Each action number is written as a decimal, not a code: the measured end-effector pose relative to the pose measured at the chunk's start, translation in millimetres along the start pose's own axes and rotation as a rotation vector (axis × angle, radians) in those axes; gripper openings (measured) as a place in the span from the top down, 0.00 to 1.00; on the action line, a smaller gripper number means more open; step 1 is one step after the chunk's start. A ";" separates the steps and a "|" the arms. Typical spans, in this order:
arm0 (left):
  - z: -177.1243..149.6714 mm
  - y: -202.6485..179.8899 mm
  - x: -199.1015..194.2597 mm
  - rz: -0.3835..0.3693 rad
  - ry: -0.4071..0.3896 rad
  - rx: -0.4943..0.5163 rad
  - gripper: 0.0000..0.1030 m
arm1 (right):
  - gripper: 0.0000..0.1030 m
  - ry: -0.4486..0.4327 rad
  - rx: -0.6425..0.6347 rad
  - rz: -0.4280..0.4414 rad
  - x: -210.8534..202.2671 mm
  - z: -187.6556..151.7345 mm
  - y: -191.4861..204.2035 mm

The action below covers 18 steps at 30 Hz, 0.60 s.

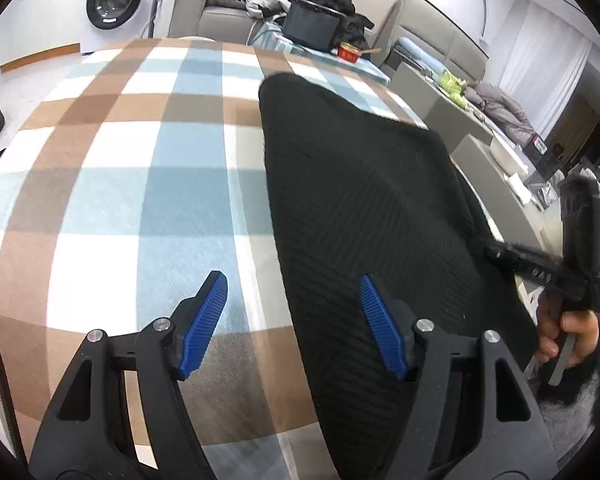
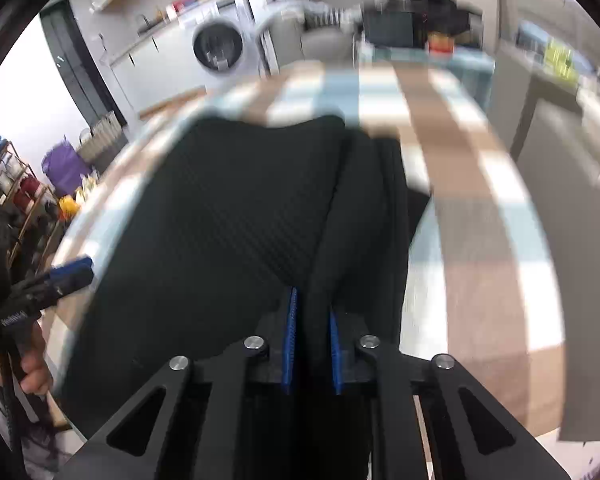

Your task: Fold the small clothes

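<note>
A: Left wrist view?
B: The left gripper (image 1: 294, 322), ribbed blue pads spread and empty, straddles the left edge of a black ribbed garment (image 1: 364, 208) lying on the fleecy plaid blanket (image 1: 112, 184).
A: Right wrist view?
B: The right gripper (image 2: 313, 340) is clenched on a raised fold of the garment (image 2: 236, 216) near the blanket's (image 2: 472, 240) near edge.

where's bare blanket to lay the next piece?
Free: the checked blanket left of the black garment, from the open left gripper to the far edge. Crowded: right side, where the right gripper is shut on a garment fold, and the far end with the red tub.
</note>
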<state>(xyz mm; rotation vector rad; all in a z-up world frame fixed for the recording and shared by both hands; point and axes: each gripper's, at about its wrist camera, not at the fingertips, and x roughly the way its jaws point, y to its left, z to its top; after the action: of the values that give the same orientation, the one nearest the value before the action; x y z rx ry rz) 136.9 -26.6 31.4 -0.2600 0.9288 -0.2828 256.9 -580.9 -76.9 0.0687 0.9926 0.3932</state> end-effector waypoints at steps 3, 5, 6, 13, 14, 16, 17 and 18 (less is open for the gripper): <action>-3.8 -3.8 2.2 0.002 0.013 0.018 0.35 | 0.73 -0.003 0.025 0.084 -3.1 3.3 -8.9; -3.9 -6.2 4.4 0.001 0.015 0.026 0.35 | 0.57 -0.019 0.042 0.128 -6.9 10.3 -16.3; -3.8 -7.2 4.9 0.001 0.016 0.028 0.35 | 0.51 -0.032 0.049 0.145 -6.6 15.7 -20.2; 5.6 -11.8 10.1 0.012 0.027 0.056 0.35 | 0.68 -0.090 0.352 0.305 28.2 66.3 -81.1; 7.5 -10.3 10.4 0.015 0.026 0.053 0.35 | 0.74 -0.084 0.371 0.284 32.8 70.5 -84.4; 11.6 -6.6 10.8 0.021 0.026 0.039 0.35 | 0.94 -0.069 0.354 0.242 42.5 81.6 -83.1; 13.1 -4.8 10.7 0.022 0.025 0.035 0.35 | 0.94 -0.083 0.326 0.226 39.0 84.0 -79.0; 15.0 -2.9 10.6 0.024 0.023 0.031 0.35 | 0.94 -0.131 0.268 0.213 30.8 87.6 -70.3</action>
<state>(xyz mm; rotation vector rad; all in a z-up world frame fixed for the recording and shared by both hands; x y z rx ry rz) 154.8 -31.5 33.1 -0.2171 0.9489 -0.2780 364.7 -624.6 -69.8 0.4404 0.9055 0.4424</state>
